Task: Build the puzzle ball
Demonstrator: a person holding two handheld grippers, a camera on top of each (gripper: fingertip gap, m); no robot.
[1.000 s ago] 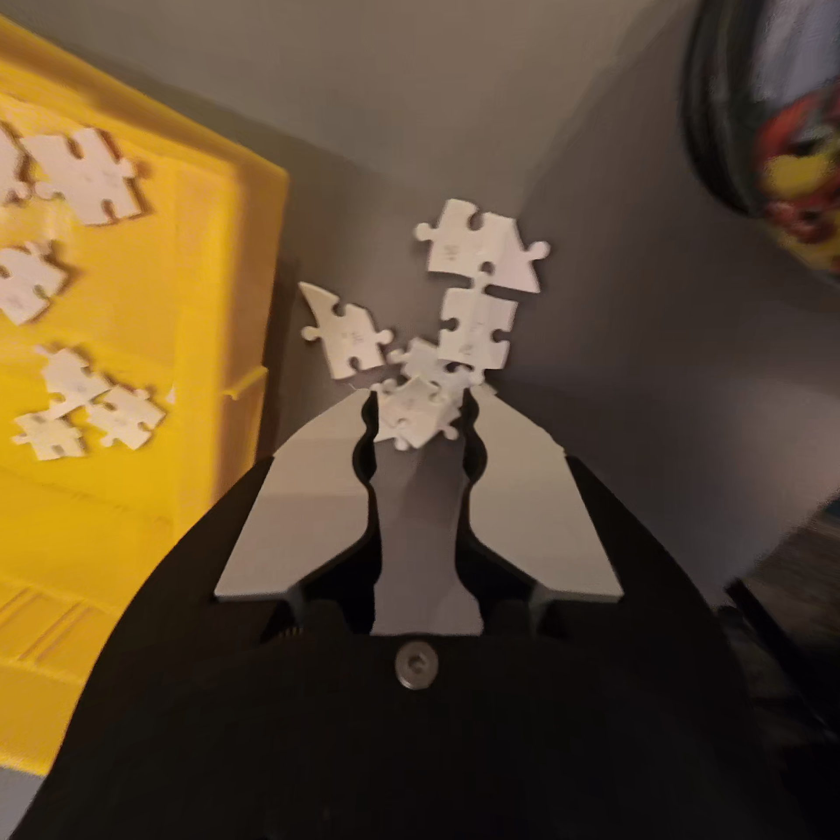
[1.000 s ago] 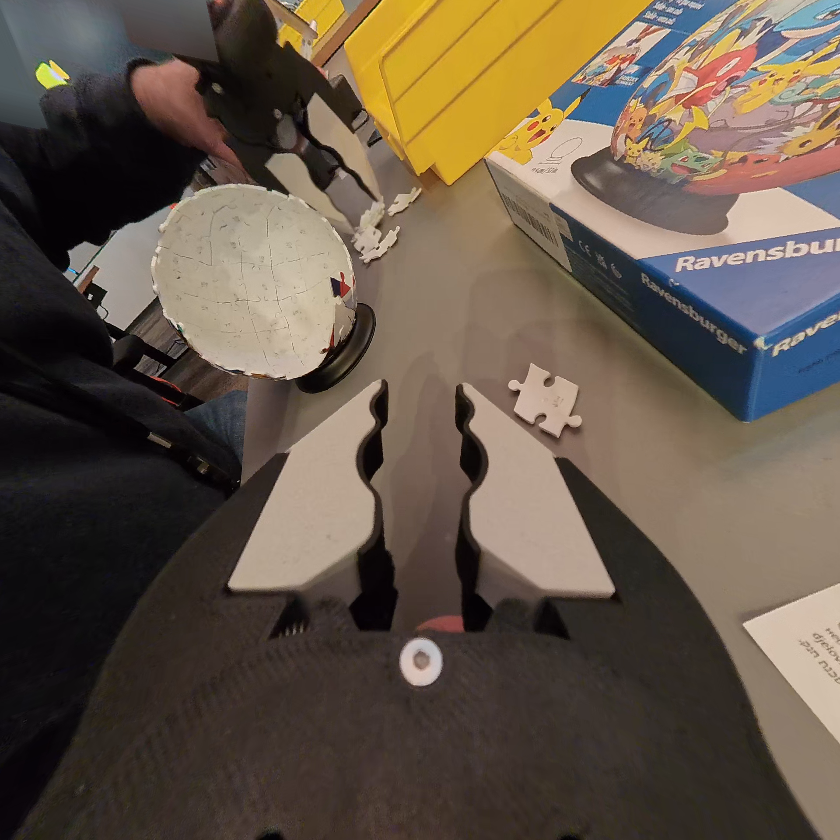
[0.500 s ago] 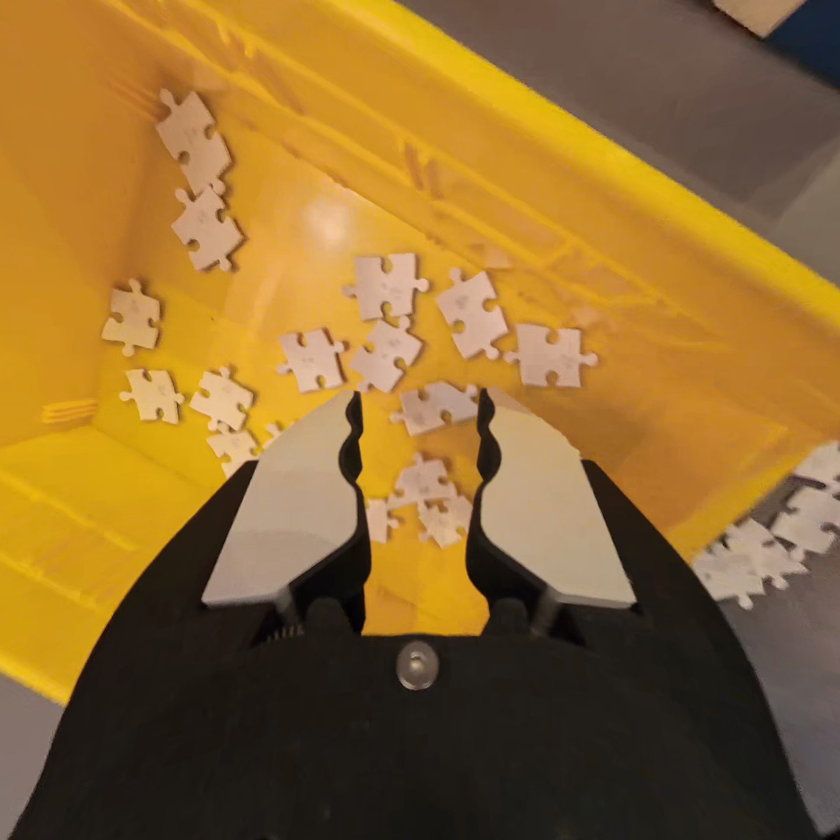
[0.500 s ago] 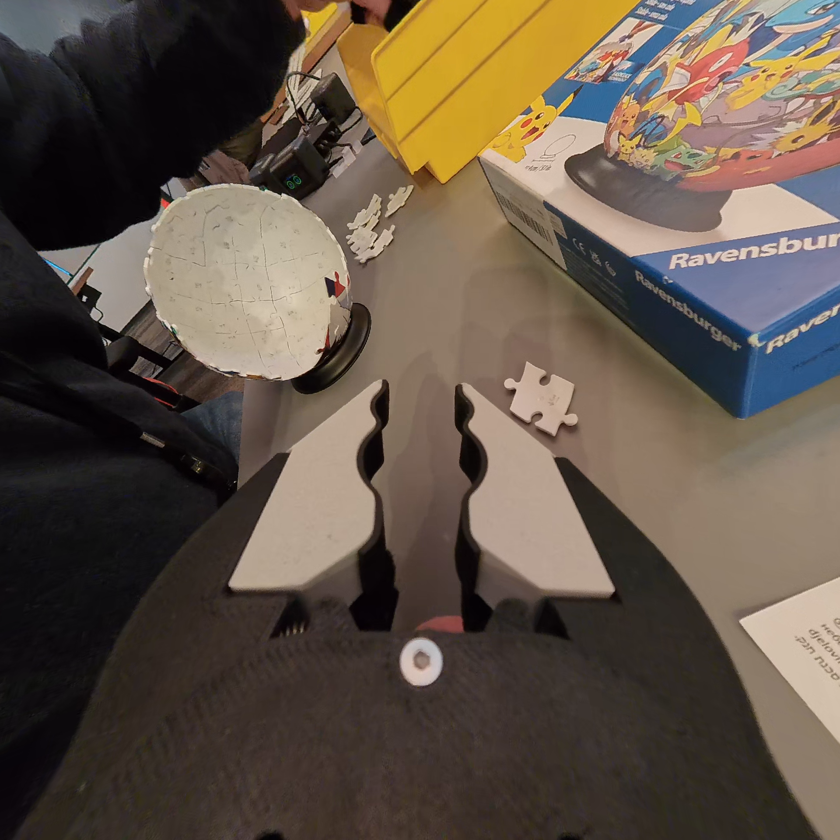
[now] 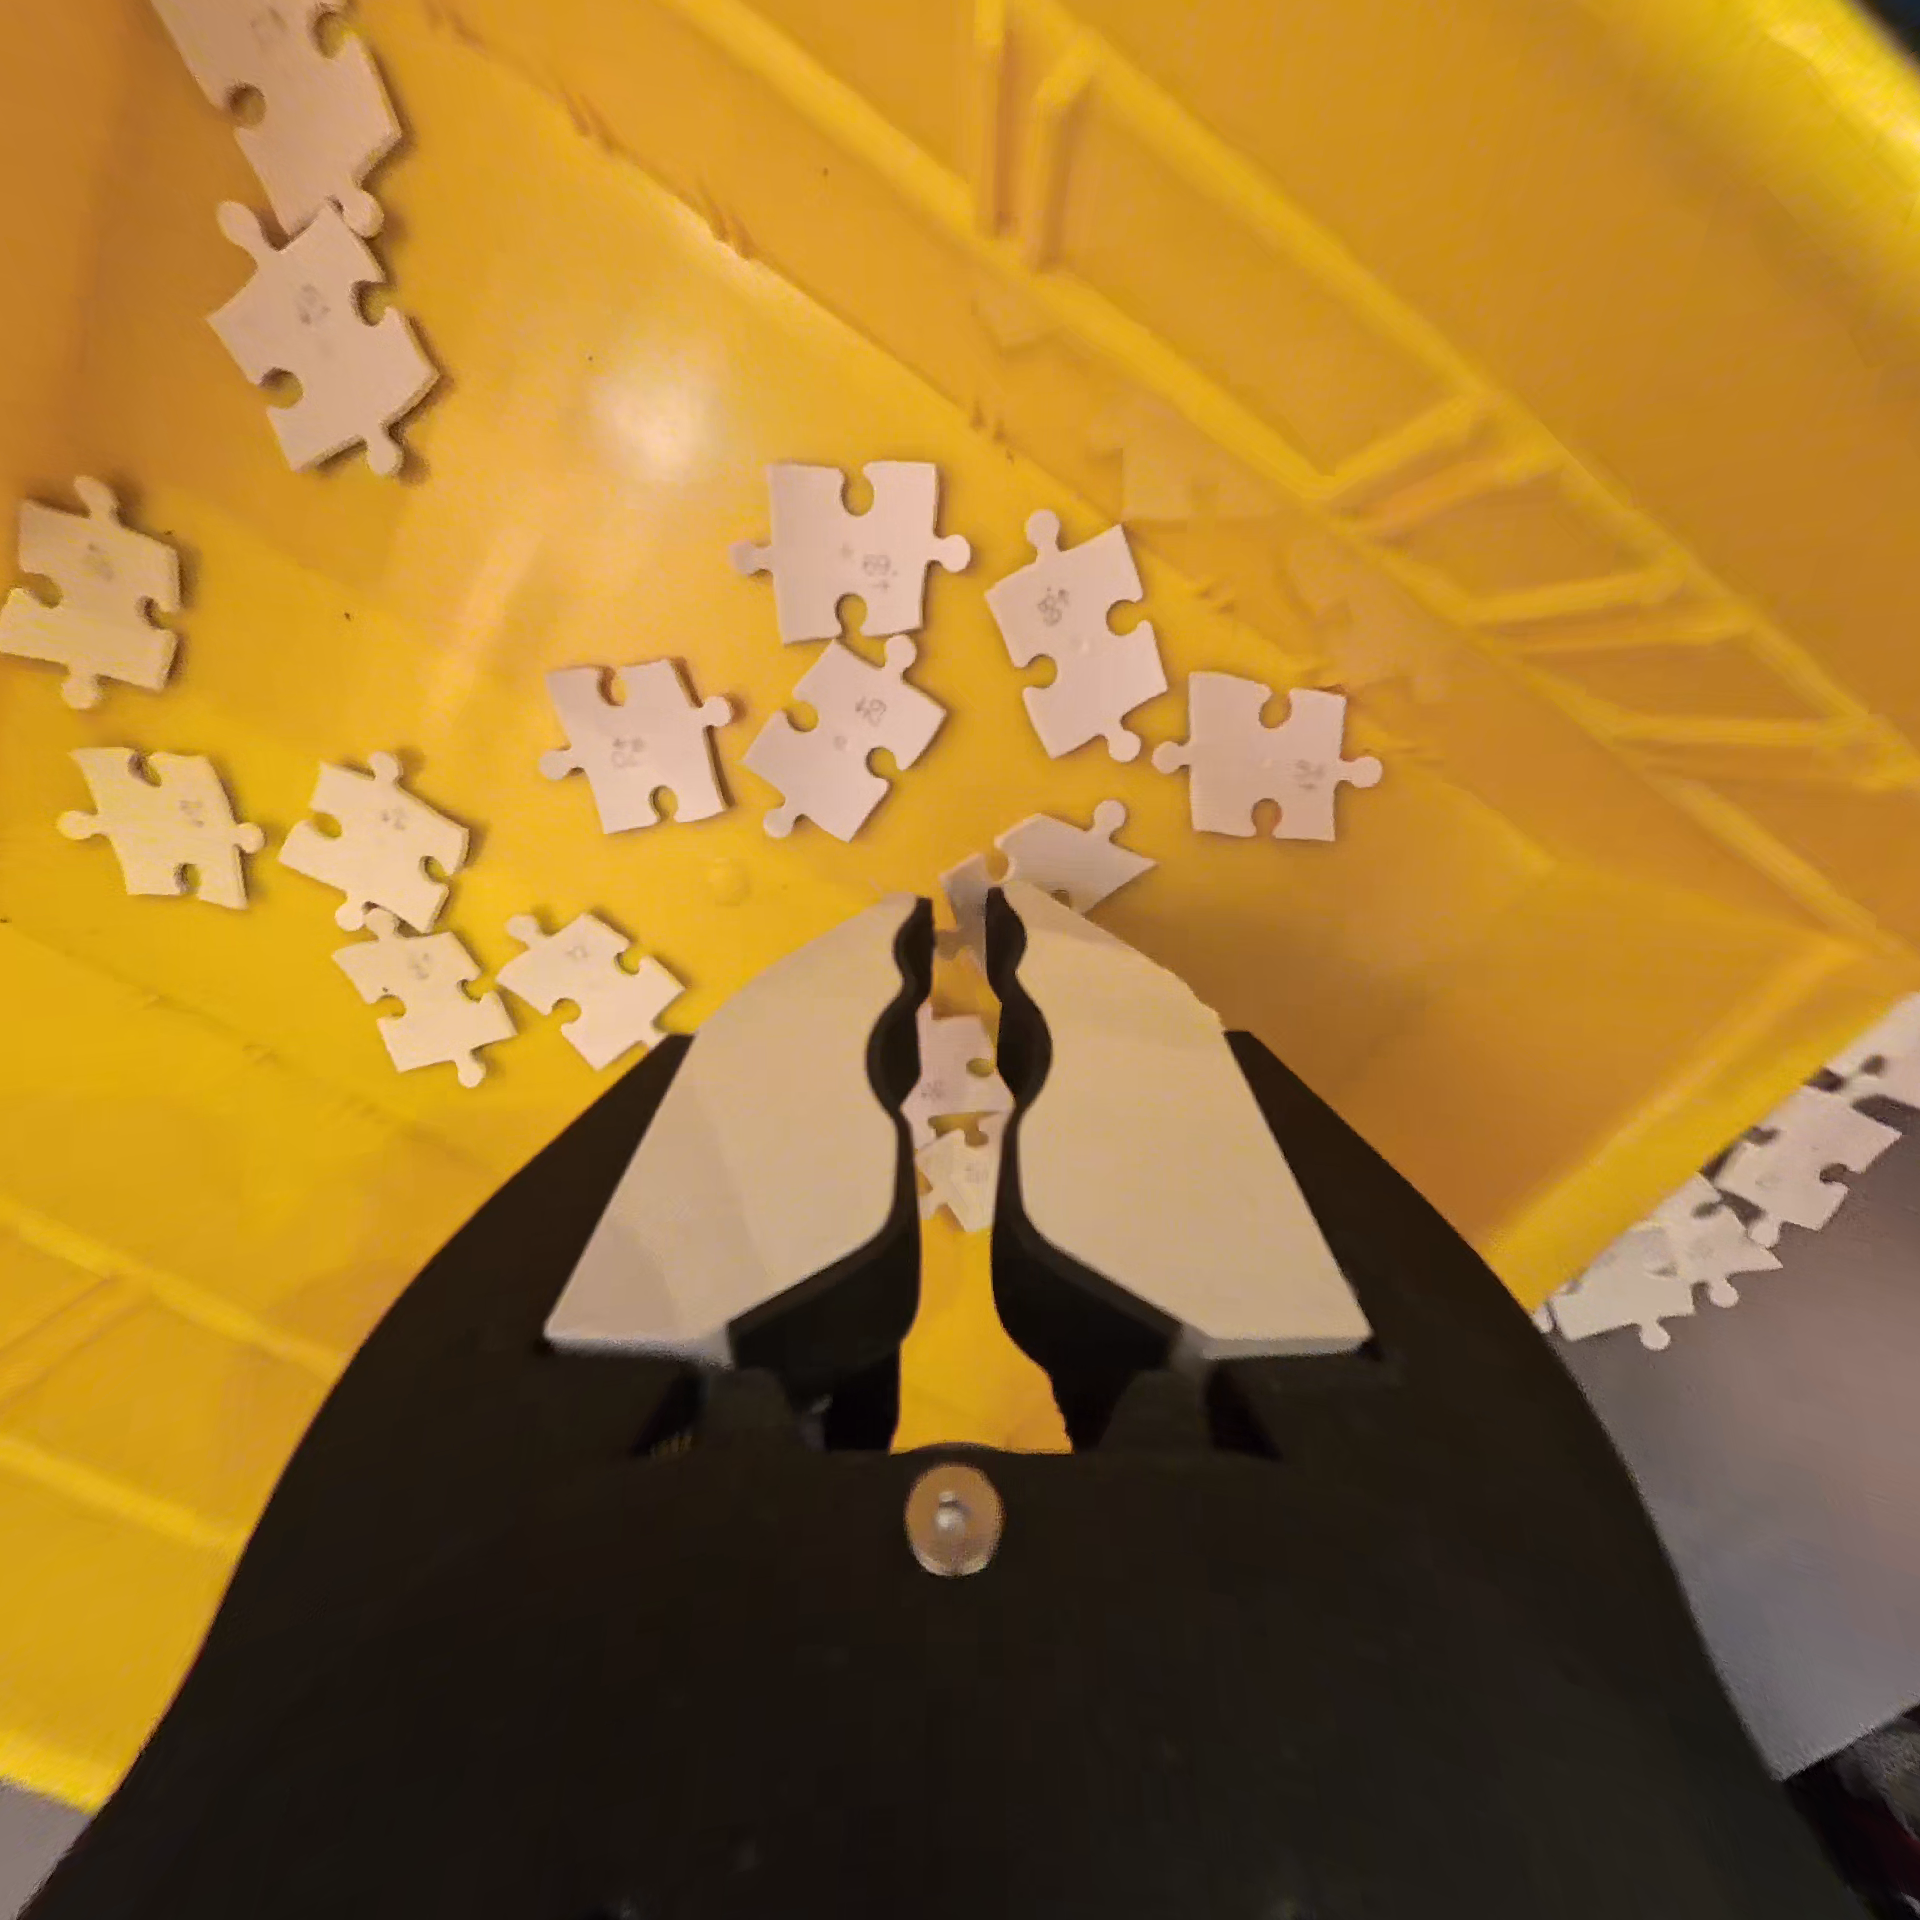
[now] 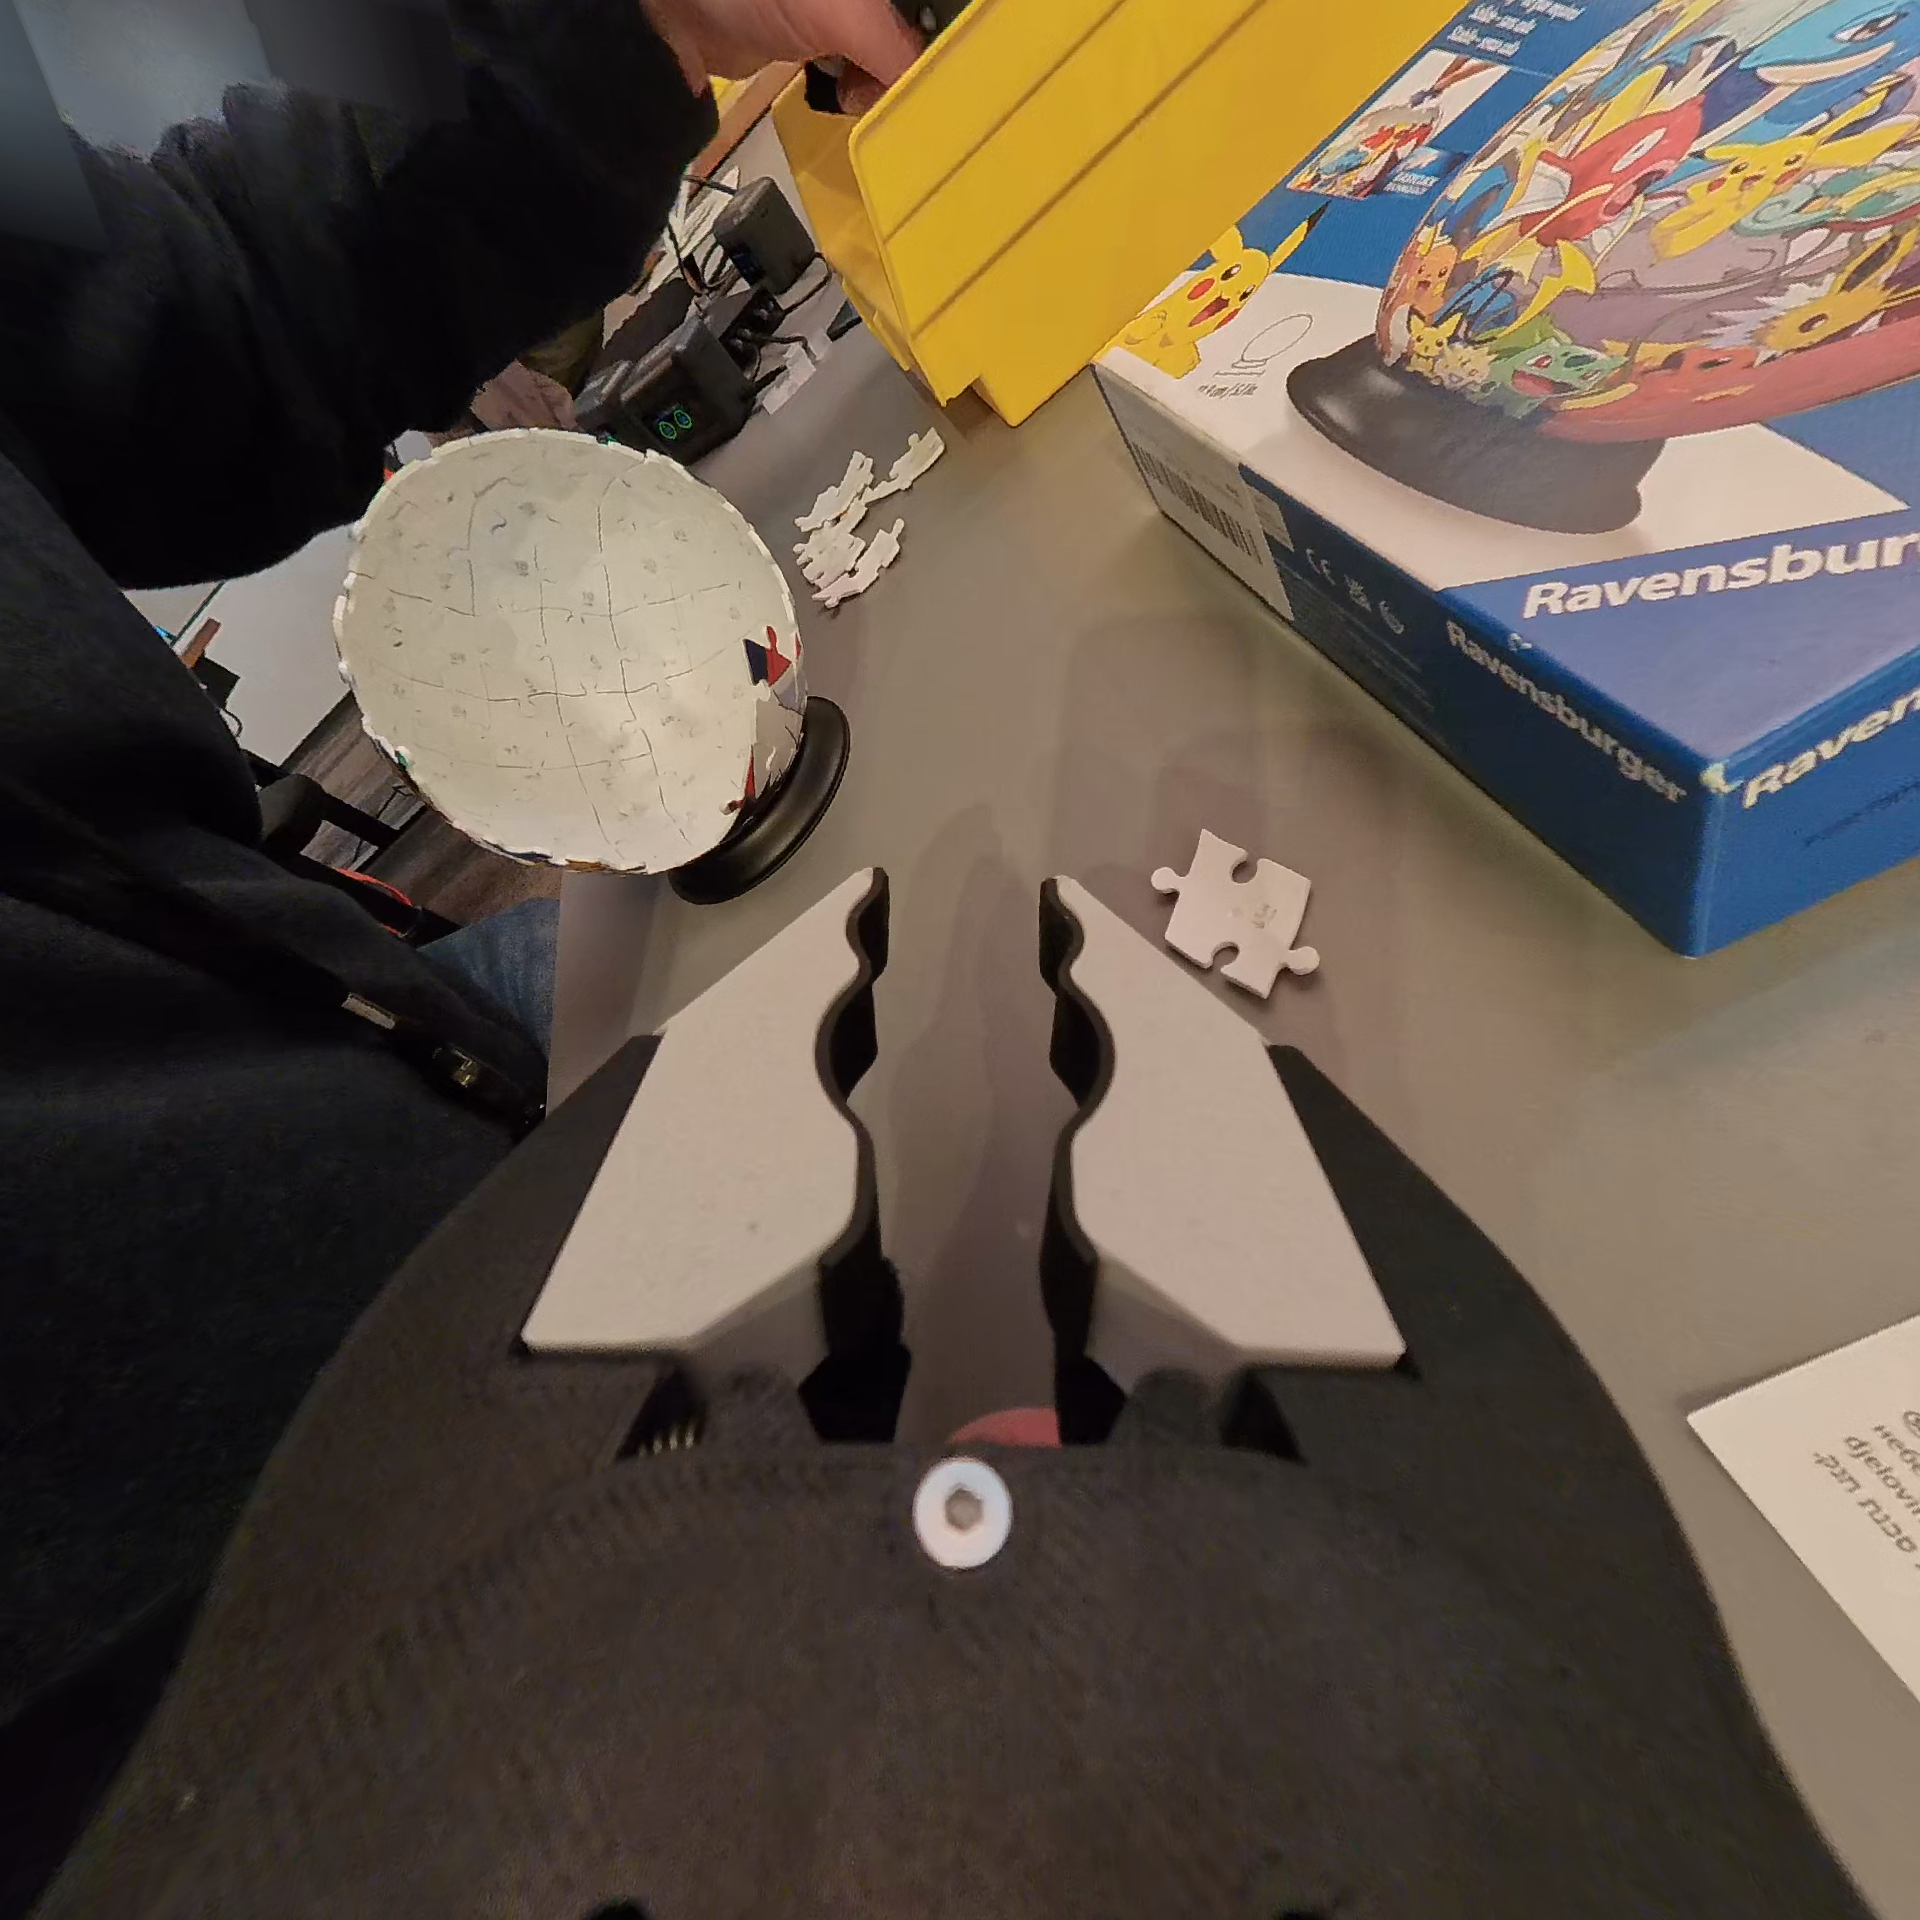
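Note:
In the left wrist view my left gripper (image 5: 958, 906) is inside the yellow bin (image 5: 1351, 312), its jaws closed to a narrow gap on the edge of a white puzzle piece (image 5: 1070, 857). Several more white pieces (image 5: 852, 561) lie face down on the bin floor. In the right wrist view my right gripper (image 6: 961, 888) is open and empty, low over the grey table (image 6: 1039, 675). The half-built puzzle ball (image 6: 561, 655), white inside facing me, sits tilted on a black stand (image 6: 779, 821) to its left. A single white piece (image 6: 1236, 914) lies just right of its fingertips.
The blue puzzle box (image 6: 1558, 540) fills the right side, with yellow bins (image 6: 1039, 208) behind it. A small heap of pieces (image 6: 852, 520) lies on the table near the bins and also shows in the left wrist view (image 5: 1714, 1226). A dark sleeve (image 6: 312, 260) reaches toward the bins. A white paper sheet (image 6: 1829, 1475) lies at right. The left gripper's tips are roughly 35 cm from the right gripper's. From my right tips it is roughly 4 cm to the single white piece (image 6: 1236, 914); from my left, 35 cm.
My left gripper has left the heap of pieces on the table, moved into the yellow bin, gone lower and closed on a piece there. The right gripper has barely moved.

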